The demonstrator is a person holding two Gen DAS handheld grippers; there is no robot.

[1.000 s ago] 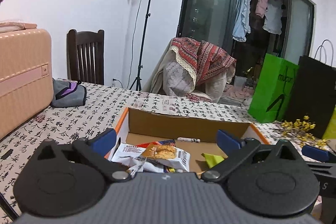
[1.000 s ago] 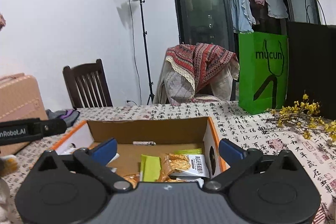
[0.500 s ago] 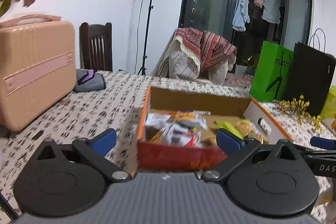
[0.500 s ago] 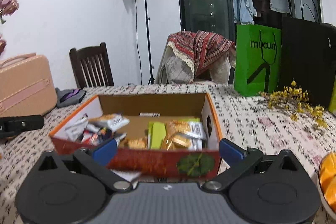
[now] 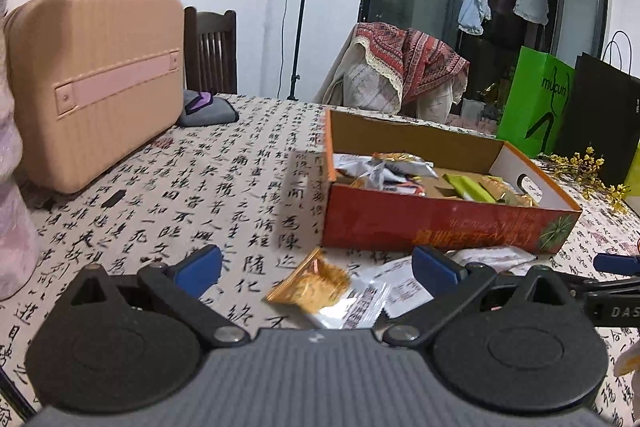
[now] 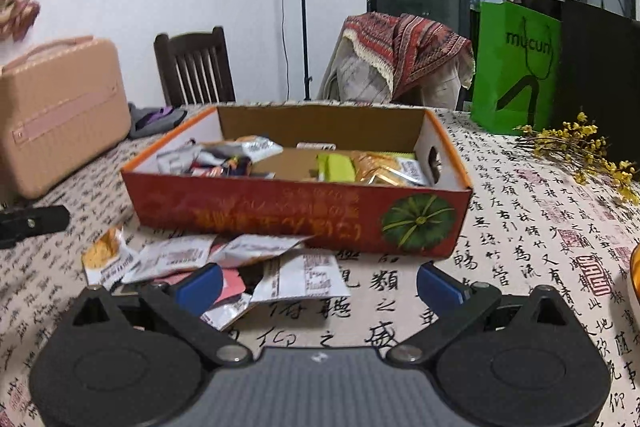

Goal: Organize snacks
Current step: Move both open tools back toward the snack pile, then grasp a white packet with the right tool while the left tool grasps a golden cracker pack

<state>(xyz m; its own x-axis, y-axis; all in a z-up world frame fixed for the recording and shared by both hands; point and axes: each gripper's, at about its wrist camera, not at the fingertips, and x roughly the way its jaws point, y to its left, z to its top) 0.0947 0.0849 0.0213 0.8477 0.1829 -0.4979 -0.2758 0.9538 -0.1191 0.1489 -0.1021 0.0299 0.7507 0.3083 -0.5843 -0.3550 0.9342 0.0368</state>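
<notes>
An open orange-red cardboard box (image 5: 440, 223) (image 6: 296, 215) sits on the calligraphy-print tablecloth, with several snack packets inside. Loose packets lie on the cloth in front of it: a gold cracker packet (image 5: 316, 281) and white packets (image 5: 400, 291) in the left wrist view, and a cracker packet (image 6: 106, 255) plus white packets (image 6: 296, 275) in the right wrist view. My left gripper (image 5: 316, 269) is open just above the gold packet, holding nothing. My right gripper (image 6: 318, 281) is open over the white packets, empty too.
A pink hard case (image 5: 96, 79) stands at the left with a grey pouch (image 5: 204, 109) behind it. Green (image 6: 514, 67) and black paper bags and yellow dried flowers (image 6: 580, 151) are at the right. Chairs and a lamp stand are beyond the table.
Both grippers have pulled back from over the box toward the near side of the table. The box's front wall and the loose packets in front of it have come into view.
</notes>
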